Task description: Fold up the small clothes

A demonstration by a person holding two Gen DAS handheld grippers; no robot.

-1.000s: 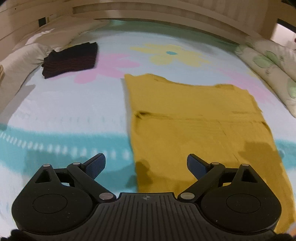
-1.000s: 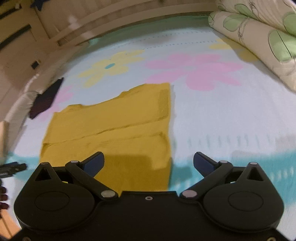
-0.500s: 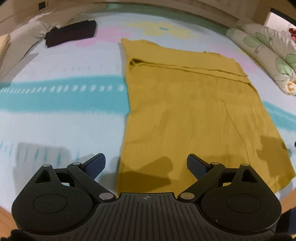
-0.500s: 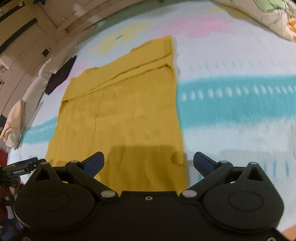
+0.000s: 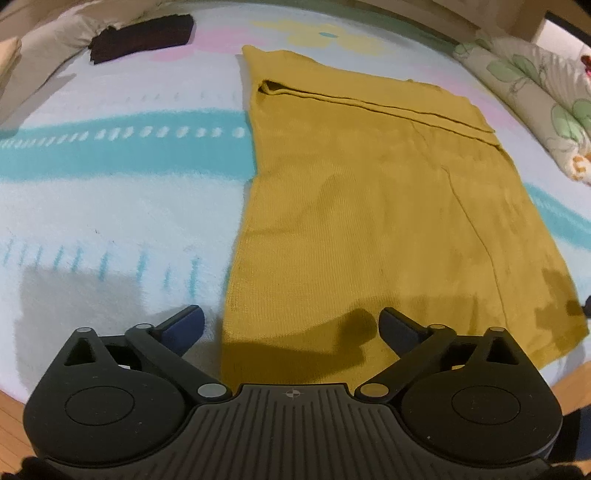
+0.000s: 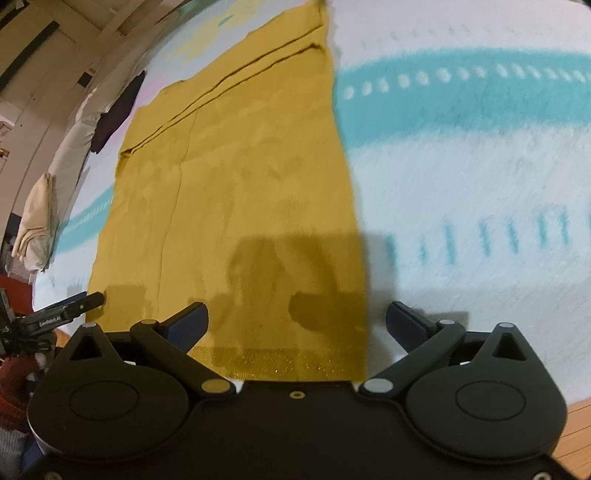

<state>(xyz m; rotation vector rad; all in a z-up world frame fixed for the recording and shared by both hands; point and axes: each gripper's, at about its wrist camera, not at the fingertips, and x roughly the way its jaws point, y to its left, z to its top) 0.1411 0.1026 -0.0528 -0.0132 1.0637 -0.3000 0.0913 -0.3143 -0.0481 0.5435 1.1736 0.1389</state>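
My left claw hangs over the near left corner of the mustard-yellow knit garment, jaws spreading to full width, nothing between the pads — one pad sits over the bedcover, the other over the knit. My right claw is also wide w/ nothing gripped, straddling the near right corner: left pad above the cloth, right pad above the bare cover.

The garment lies flat on the pale fleece bedcover w/ teal stripes and pastel flowers, hem toward me, close to the bed's edge. Its far end is already doubled over, w/ a ridge line running across. A long crease or seam runs lengthwise down it.

Handling, as I judge it: light, soft, limp knit, no stiffness at all, so it'll droop and stretch from any one pinch point. Not fragile, not slippery; the fleece under it prob grips it a bit, so dragging would bunch it. Best hold = the two near hem corners, one per claw, pinching both layers right at the ribbed band, which looks thicker. Lift both together and evenly, else the hem skews.

Also on the bed, well apart: a dark folded garment far left, and a leaf-print pillow at the right edge
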